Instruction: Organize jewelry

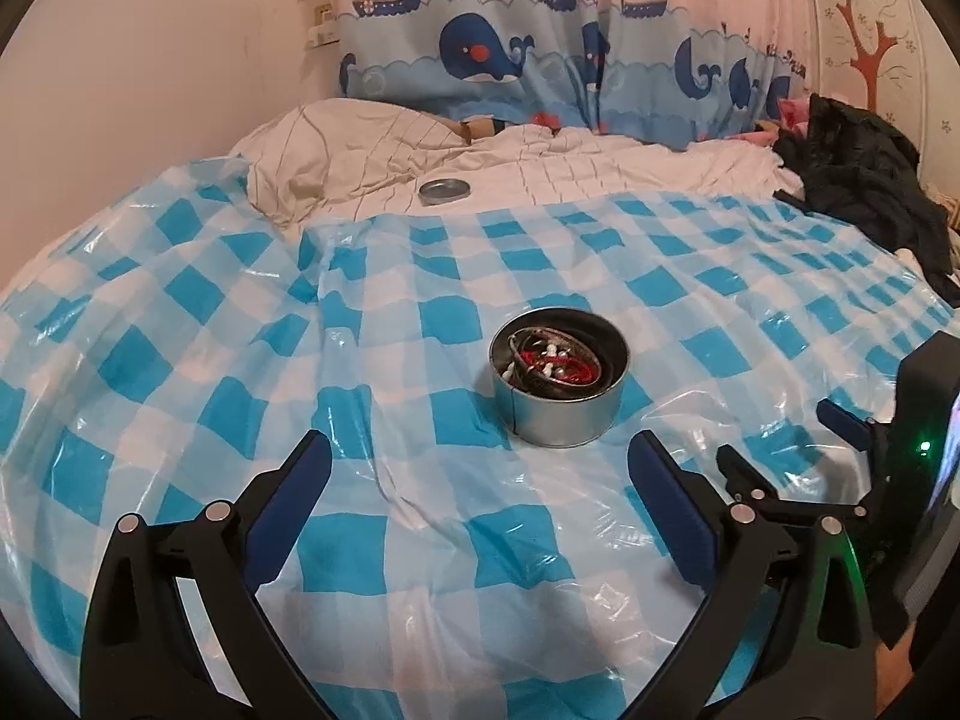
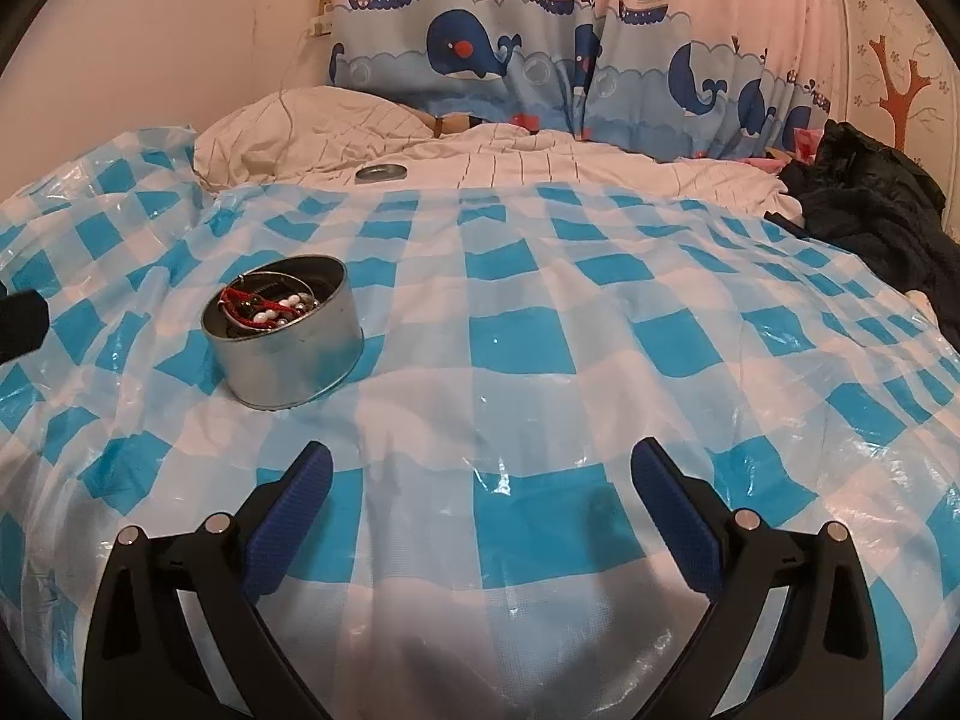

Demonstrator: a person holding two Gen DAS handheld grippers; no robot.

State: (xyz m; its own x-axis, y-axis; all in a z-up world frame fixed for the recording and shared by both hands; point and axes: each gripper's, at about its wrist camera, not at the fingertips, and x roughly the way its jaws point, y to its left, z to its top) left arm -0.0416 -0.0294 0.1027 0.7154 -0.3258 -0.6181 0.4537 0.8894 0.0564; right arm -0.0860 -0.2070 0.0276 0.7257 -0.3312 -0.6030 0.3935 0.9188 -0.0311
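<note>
Both grippers, left gripper (image 1: 480, 462) and right gripper (image 2: 480, 468), are held spread and empty. Red cord and white beads (image 2: 273, 312) are seen tangled inside the round metal tin (image 1: 561, 384) on slick checked plastic sheeting (image 1: 420, 540); the tin could be tipped or slid. Its lid (image 1: 444, 191) is left well apart on the striped bedsheet (image 1: 570, 168).

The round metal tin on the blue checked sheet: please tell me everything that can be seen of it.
The tin is a low, round can of dull silver metal with a side seam, standing upright and open, no lid on it. Inside lies a tangle of jewelry: red cord, white beads and thin metal rings. It rests on the plastic sheet with blue and white squares, spread over a bed. Neither gripper touches it; the left gripper is open just before it.
</note>
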